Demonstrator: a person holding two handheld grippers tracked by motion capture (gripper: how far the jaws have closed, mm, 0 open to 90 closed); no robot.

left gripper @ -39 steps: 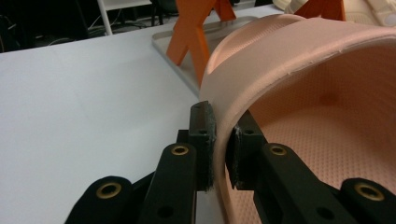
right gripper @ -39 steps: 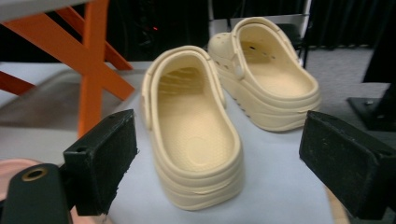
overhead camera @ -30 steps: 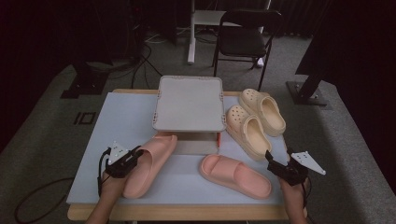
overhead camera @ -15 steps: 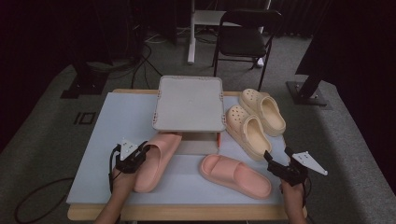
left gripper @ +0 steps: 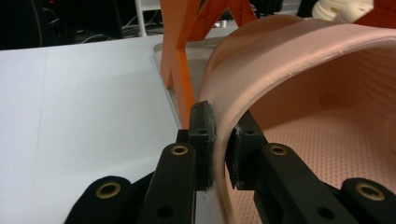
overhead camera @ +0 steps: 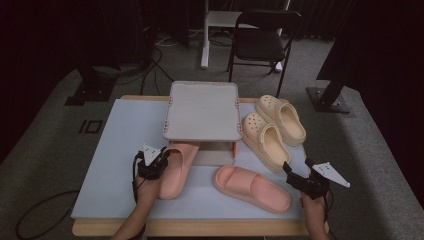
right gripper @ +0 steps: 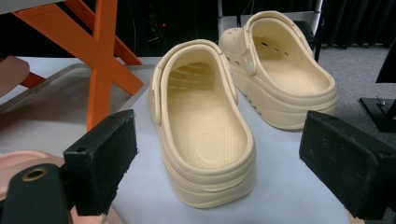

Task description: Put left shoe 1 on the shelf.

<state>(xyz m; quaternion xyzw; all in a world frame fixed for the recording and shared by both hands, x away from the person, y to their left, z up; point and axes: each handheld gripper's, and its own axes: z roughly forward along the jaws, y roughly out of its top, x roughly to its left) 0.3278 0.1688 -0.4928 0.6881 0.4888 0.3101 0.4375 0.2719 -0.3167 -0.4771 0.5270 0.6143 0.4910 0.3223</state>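
One pink slide (overhead camera: 176, 169) is in hand: left claw (overhead camera: 159, 159) is clamped on the rim of its strap, pads pinching the foam wall from both sides in the left gripper view (left gripper: 219, 140). Slide's long axis runs from the near bench edge toward the far edge, toe end tucked under the front lip of the grey tray rack (overhead camera: 202, 111) at bench centre. From the claw the shoe body lies ahead and to the right; orange rack legs (left gripper: 180, 56) stand just beyond the toe, so the coming push looks tight on clearance there.

Second pink slide (overhead camera: 252, 186) lies crosswise near the front edge, close to the right claw (overhead camera: 295, 177). That claw is wide open and empty, facing the heel of the nearer cream clog (right gripper: 205, 140); the other clog (right gripper: 280, 70) sits beside it toward the right edge.

Versus a second ago: held slide and left claw have shifted toward bench centre, toe now under the rack. Right claw unchanged.
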